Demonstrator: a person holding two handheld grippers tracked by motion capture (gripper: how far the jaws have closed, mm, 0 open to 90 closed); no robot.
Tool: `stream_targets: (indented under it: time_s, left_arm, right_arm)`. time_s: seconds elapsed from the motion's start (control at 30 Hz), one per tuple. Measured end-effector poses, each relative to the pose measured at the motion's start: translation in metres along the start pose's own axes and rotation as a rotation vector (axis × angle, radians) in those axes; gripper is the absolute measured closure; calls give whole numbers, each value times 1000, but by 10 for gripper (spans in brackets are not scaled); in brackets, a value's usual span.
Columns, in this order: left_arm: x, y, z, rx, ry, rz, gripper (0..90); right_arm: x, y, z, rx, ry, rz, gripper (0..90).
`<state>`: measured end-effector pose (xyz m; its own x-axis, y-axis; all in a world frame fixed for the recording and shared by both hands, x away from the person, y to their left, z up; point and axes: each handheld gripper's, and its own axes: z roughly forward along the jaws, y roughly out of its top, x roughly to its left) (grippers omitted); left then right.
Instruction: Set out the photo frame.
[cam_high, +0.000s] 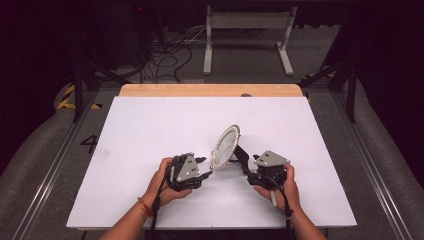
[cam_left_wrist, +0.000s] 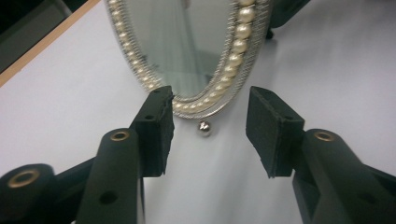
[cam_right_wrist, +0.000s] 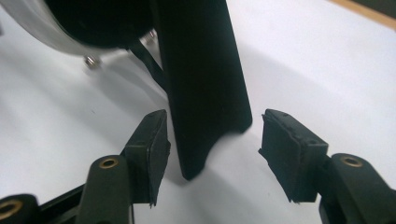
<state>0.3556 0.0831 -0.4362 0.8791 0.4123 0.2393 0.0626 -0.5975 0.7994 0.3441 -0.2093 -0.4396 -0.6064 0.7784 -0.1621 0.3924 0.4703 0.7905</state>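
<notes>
**Ana:** Left gripper sits just at the lower rim of the mirror, jaws parted. In the left gripper view the pearl-edged frame stands between the two pads but neither presses it: one pad lies right at the rim, whether touching I can't tell, and the other is apart from it. Nothing is held there.

**Ben:** And the right gripper?

**Ana:** Behind the mirror, at its black prop leg. Its jaws are spread too, one on each side of the leg's foot, with a gap at both pads. So neither claw grips anything.

**Ben:** Where does the mirror stand?

**Ana:** On the white table, near the person's side, tilted back on the leg. The oval's long axis runs up and away from the left gripper, leaning toward the far right. A small metal ball foot under the rim rests on the table.

**Ben:** Which hand is nearer?

**Ana:** Both are close, but to different parts. The glass face looks at the left gripper, the bottom rim dead ahead of its jaws. The leg points toward the right gripper, its foot already between those pads.

**Ben:** So what does the next move turn on?

**Ana:** I'd judge the leg: it lies lengthwise along the right jaws, so closing them would catch its narrow edges.
</notes>
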Motion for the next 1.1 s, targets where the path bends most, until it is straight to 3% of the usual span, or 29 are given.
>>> stream_targets:
  time_s: [0.13,0.23,0.27,0.37,0.47,0.7,0.93,1.0,1.1]
  left_arm:
    - [9,-3,-1,7,10,-44,399]
    - [12,-4,-1,12,26,-67,352]
    - [12,-4,-1,12,29,-73,295]
    - [13,-5,0,26,41,-71,277]
    - [14,-6,1,29,30,-86,262]
    - [17,-10,4,44,14,-121,243]
    - [18,-10,8,51,-3,-130,238]
    - [17,-10,8,56,-4,-126,234]
    - [17,-10,8,57,-10,-128,230]
  right_arm:
    - [6,7,0,-29,27,-1,374]
    - [10,13,5,-39,24,7,358]
    - [12,18,8,-46,13,2,354]
    - [11,25,15,-47,31,24,353]
    - [11,28,21,-19,23,8,366]
    - [2,26,29,-19,17,41,488]
    - [-1,27,29,-2,34,-1,504]
    - [0,27,28,-3,33,-34,517]
    - [-2,25,25,-7,47,-36,533]
